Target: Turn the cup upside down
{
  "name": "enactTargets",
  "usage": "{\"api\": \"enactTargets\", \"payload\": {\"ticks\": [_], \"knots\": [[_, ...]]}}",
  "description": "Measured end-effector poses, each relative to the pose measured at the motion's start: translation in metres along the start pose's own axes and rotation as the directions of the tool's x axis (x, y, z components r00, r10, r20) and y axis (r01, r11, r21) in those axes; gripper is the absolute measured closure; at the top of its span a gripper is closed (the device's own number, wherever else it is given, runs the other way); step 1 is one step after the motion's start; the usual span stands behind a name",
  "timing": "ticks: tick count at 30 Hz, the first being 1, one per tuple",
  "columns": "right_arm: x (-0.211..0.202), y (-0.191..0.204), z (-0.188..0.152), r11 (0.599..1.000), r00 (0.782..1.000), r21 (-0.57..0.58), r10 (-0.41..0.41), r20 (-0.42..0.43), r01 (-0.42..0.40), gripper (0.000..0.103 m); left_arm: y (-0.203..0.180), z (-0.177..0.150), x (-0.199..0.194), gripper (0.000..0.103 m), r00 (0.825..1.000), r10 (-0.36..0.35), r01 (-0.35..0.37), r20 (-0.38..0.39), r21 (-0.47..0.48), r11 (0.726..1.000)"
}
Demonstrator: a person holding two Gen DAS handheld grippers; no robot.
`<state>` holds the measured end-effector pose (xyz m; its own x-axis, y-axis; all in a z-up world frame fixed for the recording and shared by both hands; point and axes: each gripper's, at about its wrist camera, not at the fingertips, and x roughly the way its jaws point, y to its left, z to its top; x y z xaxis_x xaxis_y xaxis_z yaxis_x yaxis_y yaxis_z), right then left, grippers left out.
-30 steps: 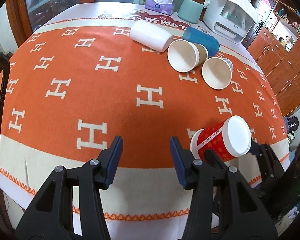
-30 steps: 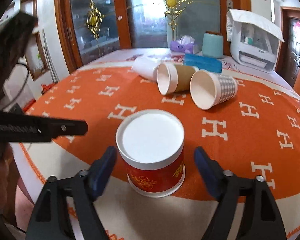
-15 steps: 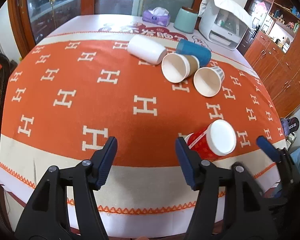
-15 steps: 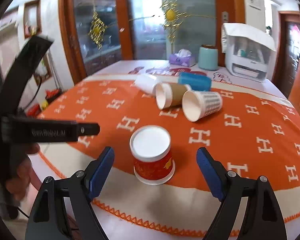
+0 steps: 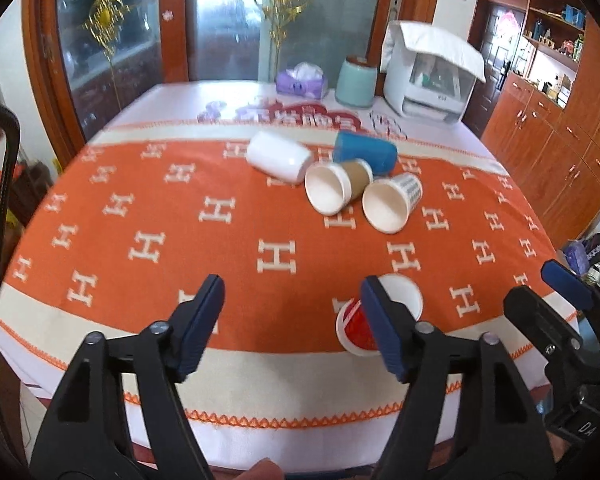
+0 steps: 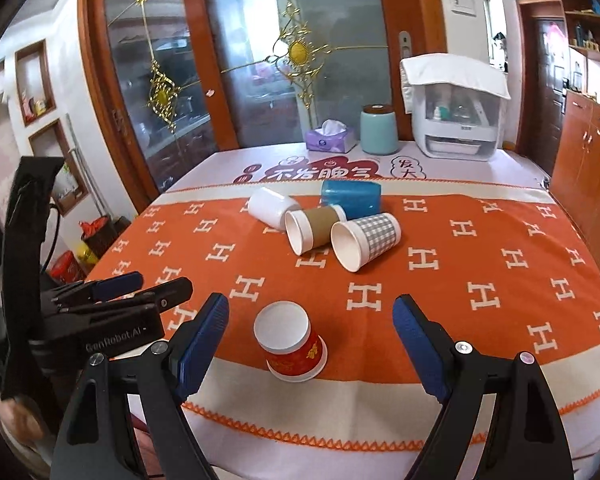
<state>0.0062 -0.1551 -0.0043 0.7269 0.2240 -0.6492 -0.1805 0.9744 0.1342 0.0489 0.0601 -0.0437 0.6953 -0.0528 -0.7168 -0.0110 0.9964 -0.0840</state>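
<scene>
The red cup point(image 6: 292, 342) stands upside down near the table's point(image 6: 480, 392) front edge; both hand-held grippers point(image 6: 310, 344) point(image 5: 292, 322) are wide open and empty, and a bump could knock it off.

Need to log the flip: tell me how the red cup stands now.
Upside down. The red cup stands on its wide rim on the orange cloth, flat white base up, free of both open grippers.
</scene>
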Motion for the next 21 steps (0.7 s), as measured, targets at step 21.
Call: {"api": "enactTargets", "payload": {"ticks": [21], "knots": [[-0.045, -0.003, 0.014, 0.995, 0.996, 0.063, -0.075, 0.046, 0.072, 0.015, -0.036, 0.003, -0.052, 0.027, 0.991, 0.032, -0.038, 0.128, 0.038, 0.999]]}}
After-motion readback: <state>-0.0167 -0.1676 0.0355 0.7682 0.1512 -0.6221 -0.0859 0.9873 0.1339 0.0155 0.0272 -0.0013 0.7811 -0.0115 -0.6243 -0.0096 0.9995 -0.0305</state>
